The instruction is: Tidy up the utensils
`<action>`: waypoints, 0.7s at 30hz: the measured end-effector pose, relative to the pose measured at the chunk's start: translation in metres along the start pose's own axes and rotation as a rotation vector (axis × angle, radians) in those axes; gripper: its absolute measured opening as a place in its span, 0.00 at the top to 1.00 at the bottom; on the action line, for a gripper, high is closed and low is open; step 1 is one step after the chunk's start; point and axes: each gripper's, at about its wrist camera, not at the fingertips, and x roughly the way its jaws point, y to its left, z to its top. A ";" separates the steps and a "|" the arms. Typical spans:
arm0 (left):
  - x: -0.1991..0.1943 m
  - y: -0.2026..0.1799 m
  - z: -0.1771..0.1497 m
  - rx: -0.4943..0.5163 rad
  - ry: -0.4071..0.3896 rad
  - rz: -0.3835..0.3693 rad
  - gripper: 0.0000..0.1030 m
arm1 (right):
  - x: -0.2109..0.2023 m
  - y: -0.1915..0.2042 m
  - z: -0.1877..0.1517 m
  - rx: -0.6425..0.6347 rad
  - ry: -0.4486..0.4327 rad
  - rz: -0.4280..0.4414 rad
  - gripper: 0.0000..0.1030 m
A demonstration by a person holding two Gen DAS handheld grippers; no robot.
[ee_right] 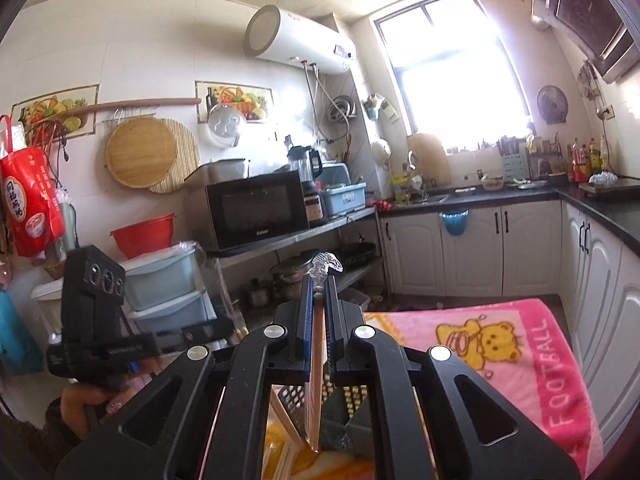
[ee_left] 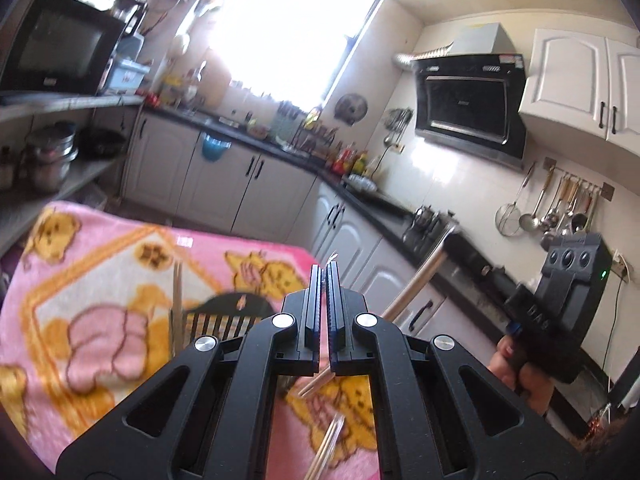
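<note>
My left gripper (ee_left: 325, 270) is shut, with a thin pale tip poking out above its fingers; I cannot tell what it grips. Below it a black slotted utensil holder (ee_left: 224, 318) stands on the pink blanket (ee_left: 100, 280), with a chopstick (ee_left: 177, 300) upright in it. Loose wooden chopsticks (ee_left: 326, 444) lie on the blanket under the gripper. My right gripper (ee_right: 319, 280) is shut on a plastic-wrapped wooden chopstick (ee_right: 317, 380), held upright above a dark mesh holder (ee_right: 340, 412). The right gripper also shows in the left wrist view (ee_left: 440, 240), holding the wooden stick (ee_left: 416, 280).
Kitchen counters (ee_left: 360, 196) with white cabinets run behind and to the right. A stove (ee_left: 428, 224) and hanging ladles (ee_left: 560, 212) are on the right. A microwave (ee_right: 256, 210) sits on a shelf. More chopsticks (ee_right: 286, 432) lie beside the mesh holder.
</note>
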 end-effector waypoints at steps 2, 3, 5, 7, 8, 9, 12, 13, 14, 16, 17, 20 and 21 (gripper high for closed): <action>0.000 -0.005 0.010 0.008 -0.024 -0.007 0.99 | 0.000 -0.001 0.004 -0.005 -0.016 -0.012 0.95; 0.001 -0.008 0.015 0.012 -0.039 -0.010 0.99 | -0.001 -0.002 0.007 -0.007 -0.027 -0.021 0.95; 0.002 -0.011 0.023 0.016 -0.056 -0.014 0.99 | -0.001 -0.004 0.011 -0.012 -0.045 -0.035 0.95; 0.006 -0.014 0.030 0.017 -0.068 -0.019 0.99 | -0.001 -0.006 0.015 -0.012 -0.060 -0.044 0.95; 0.008 -0.015 0.033 0.017 -0.072 -0.021 0.99 | -0.001 -0.007 0.018 -0.013 -0.067 -0.048 0.95; 0.012 -0.016 0.037 0.019 -0.079 -0.021 0.99 | 0.000 -0.008 0.020 -0.015 -0.073 -0.052 0.95; 0.018 -0.019 0.046 0.016 -0.090 -0.018 0.99 | 0.001 -0.009 0.026 -0.022 -0.092 -0.063 0.95; 0.021 -0.019 0.048 0.017 -0.094 -0.013 0.99 | 0.002 -0.009 0.029 -0.029 -0.098 -0.070 0.95; 0.023 -0.019 0.050 0.019 -0.097 -0.007 0.99 | 0.003 -0.008 0.030 -0.033 -0.102 -0.073 0.95; 0.029 -0.018 0.055 0.017 -0.102 0.004 0.99 | 0.005 -0.009 0.034 -0.045 -0.113 -0.083 0.95; 0.031 -0.017 0.057 0.015 -0.105 0.009 0.99 | 0.006 -0.009 0.035 -0.050 -0.116 -0.087 0.95; 0.037 -0.014 0.059 0.015 -0.109 0.024 0.99 | 0.010 -0.012 0.038 -0.054 -0.126 -0.103 0.94; 0.039 -0.011 0.059 0.012 -0.110 0.031 0.99 | 0.011 -0.014 0.039 -0.055 -0.130 -0.105 0.94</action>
